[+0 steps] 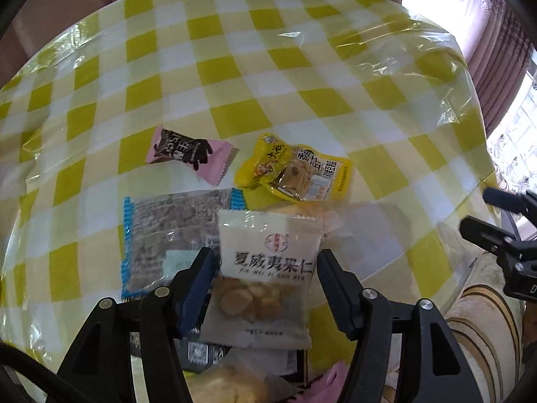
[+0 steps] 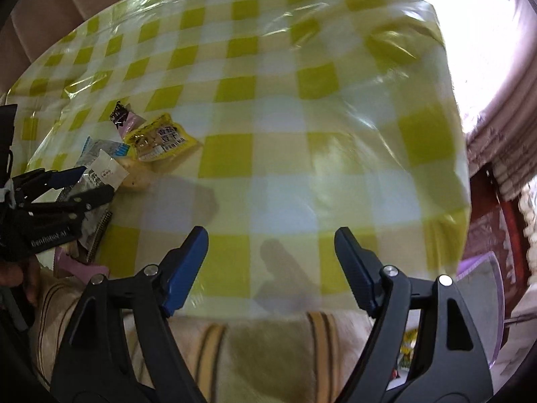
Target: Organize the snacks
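Loosely between fingers (image 1: 198, 288), nut packet (image 1: 265, 268)

tablecloth (image 1: 268, 67): glossy clear plastic over checks | white snack packet (image 1: 268, 258): smooth shiny film | pink wrapper (image 1: 191, 154): matt

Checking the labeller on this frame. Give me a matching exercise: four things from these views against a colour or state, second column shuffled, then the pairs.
Things
1. macadamia nut packet
2. candy wrapper
3. tofu snack pouch
4. right gripper

Colour or state
A. pink and black, lying on the checked tablecloth
B. open, nothing between its fingers
C. white, between the left gripper fingers
D. yellow, beside the pink one

Pairs: 1-C, 2-A, 3-D, 4-B
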`<state>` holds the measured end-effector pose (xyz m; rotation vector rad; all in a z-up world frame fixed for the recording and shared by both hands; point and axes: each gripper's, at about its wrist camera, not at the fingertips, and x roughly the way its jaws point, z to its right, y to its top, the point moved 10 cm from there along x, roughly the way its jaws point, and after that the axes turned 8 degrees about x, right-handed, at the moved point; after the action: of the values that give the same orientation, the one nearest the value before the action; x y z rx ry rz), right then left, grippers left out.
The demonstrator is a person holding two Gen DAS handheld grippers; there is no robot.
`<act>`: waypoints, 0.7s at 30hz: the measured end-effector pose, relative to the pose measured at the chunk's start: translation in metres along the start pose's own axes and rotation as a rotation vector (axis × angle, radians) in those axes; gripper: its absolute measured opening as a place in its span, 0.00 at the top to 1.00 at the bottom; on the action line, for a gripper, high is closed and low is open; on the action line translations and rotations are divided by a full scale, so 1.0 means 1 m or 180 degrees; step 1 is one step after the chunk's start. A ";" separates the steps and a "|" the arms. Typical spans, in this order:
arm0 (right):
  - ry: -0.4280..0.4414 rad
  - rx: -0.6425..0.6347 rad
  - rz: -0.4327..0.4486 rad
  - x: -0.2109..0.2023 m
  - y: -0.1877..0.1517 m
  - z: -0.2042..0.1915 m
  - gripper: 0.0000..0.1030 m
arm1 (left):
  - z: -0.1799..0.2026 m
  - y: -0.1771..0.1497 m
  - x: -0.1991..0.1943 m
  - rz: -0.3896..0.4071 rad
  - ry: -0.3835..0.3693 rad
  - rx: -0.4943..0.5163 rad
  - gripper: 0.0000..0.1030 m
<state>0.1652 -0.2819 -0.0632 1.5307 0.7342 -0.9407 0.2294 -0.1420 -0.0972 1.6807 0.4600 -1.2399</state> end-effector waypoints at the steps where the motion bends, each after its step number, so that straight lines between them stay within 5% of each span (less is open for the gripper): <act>1: 0.0007 -0.0055 0.0005 0.003 0.005 -0.007 0.20 | 0.001 0.001 0.001 0.0001 -0.0005 0.0033 0.39; 8: 0.0069 -0.0217 0.0016 0.020 0.030 -0.044 0.19 | 0.002 0.003 0.004 0.0044 -0.0094 0.0056 0.49; 21: 0.0258 -0.0493 -0.0060 0.059 0.057 -0.106 0.18 | -0.037 0.004 -0.022 0.0470 -0.0299 -0.0686 0.51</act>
<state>0.2601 -0.1896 -0.0824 1.4342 0.8607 -0.8199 0.2426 -0.1071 -0.0753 1.4416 0.3905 -1.1147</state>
